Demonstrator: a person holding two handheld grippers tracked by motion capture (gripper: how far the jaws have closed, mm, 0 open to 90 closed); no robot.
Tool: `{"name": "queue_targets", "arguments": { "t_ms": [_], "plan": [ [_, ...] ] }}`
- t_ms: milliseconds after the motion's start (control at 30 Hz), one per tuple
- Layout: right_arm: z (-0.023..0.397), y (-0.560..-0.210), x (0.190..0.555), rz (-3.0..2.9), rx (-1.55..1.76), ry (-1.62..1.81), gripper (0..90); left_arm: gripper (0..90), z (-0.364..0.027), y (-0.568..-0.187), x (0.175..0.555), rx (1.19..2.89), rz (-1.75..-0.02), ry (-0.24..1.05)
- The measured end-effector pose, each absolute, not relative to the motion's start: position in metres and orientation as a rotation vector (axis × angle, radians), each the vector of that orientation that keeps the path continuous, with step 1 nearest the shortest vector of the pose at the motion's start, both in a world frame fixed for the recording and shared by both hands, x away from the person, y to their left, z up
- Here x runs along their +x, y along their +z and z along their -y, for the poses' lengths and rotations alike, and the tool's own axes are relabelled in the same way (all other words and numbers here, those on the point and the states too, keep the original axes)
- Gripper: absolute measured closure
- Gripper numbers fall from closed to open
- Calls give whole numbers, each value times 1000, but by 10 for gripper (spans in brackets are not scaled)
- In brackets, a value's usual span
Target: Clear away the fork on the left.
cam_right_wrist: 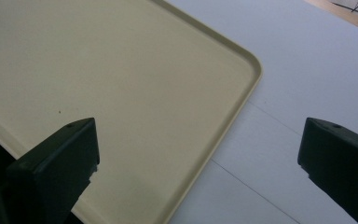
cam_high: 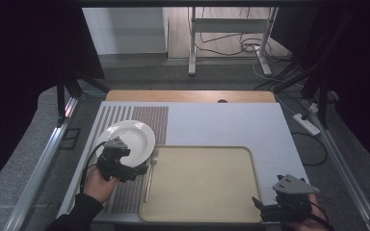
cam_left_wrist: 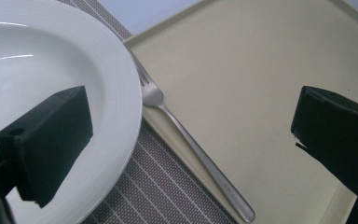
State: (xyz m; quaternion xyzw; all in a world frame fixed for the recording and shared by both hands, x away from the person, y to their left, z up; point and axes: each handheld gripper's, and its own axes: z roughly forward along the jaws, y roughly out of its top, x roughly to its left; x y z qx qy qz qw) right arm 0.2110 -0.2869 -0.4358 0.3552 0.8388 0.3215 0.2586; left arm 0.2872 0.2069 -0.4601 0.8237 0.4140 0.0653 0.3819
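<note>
Bench surroundings, away from your work

Your striped placemat (cam_high: 135, 120) lies on the white bench (cam_high: 221, 122); beyond it you see a metal stand (cam_high: 229, 29), tangled cables (cam_high: 226, 48) and a power strip (cam_high: 307, 123) on the floor.

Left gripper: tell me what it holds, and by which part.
Nothing is held. The left gripper has its jaws wide open above the fork, which lies along the tray edge beside the plate.
</note>
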Motion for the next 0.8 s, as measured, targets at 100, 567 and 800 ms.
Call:
{"name": "queue_targets", "arguments": {
  "t_ms": [100,567,800],
  "plan": [
    [287,-436,211,-2274,964,871,0,0,-210,-460,283,2081,-1062,170],
    [287,-436,211,-2275,967,867,0,0,-224,-461,270,2035,-1087,194],
    [287,-436,211,-2275,969,867,0,0,-228,-463,265,2043,-1088,197]
  ]
}}
